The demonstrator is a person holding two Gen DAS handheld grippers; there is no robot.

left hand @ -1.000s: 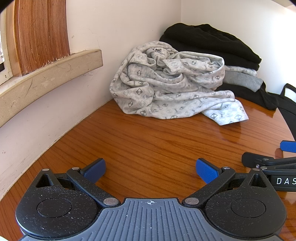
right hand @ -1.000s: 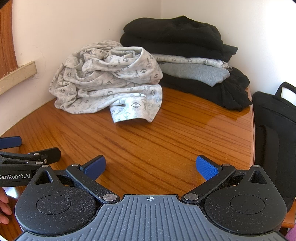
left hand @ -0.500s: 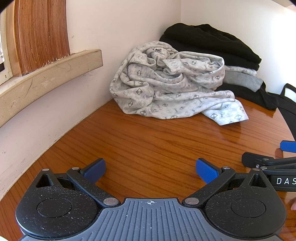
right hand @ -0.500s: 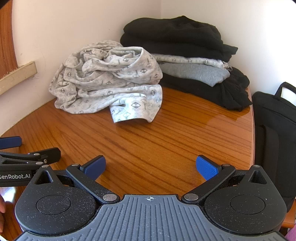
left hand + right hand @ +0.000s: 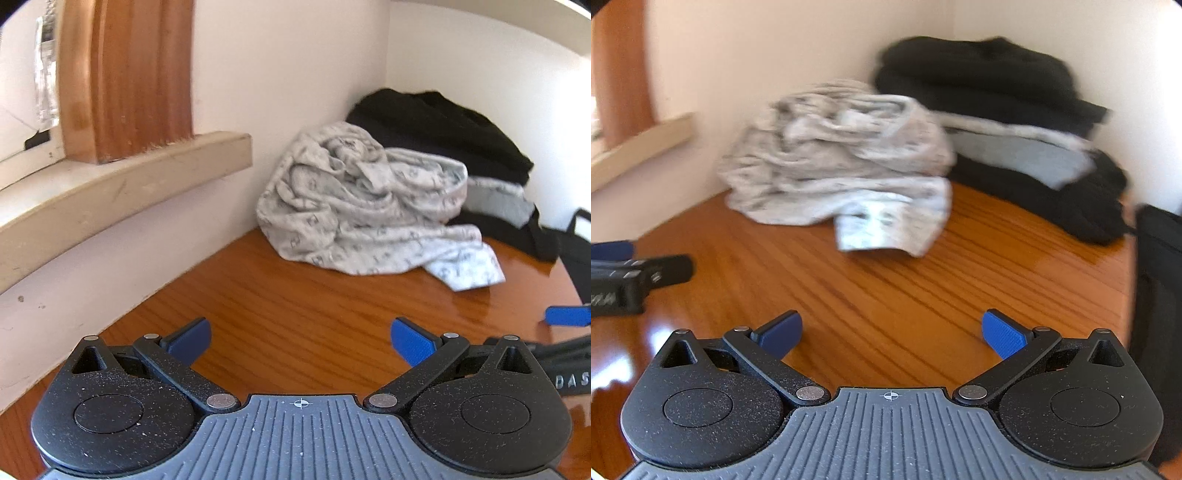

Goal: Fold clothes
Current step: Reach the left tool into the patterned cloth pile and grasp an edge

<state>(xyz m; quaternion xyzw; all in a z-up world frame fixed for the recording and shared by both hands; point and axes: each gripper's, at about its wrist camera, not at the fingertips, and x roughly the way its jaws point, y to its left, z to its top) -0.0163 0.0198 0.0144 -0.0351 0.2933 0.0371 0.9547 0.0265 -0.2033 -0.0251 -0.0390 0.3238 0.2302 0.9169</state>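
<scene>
A crumpled pale grey patterned garment [image 5: 365, 206] [image 5: 846, 173] lies in a heap at the far corner of the wooden table [image 5: 295, 302] [image 5: 923, 288]. My left gripper [image 5: 301, 341] hovers open over bare wood, well short of the heap, nothing between its blue pads. My right gripper [image 5: 892, 334] is likewise open and empty, a stretch of table away from the garment's near flap. Each gripper shows at the edge of the other's view.
A stack of folded black and grey clothes [image 5: 1008, 122] [image 5: 469, 147] sits against the back right wall. A black bag [image 5: 1160, 280] stands past the table's right edge. The wall and a beige window ledge [image 5: 110, 199] bound the left side.
Both grippers have lifted and shifted; the views now blur and the garment sits lower and further right in the left view. Jaws stay open.
</scene>
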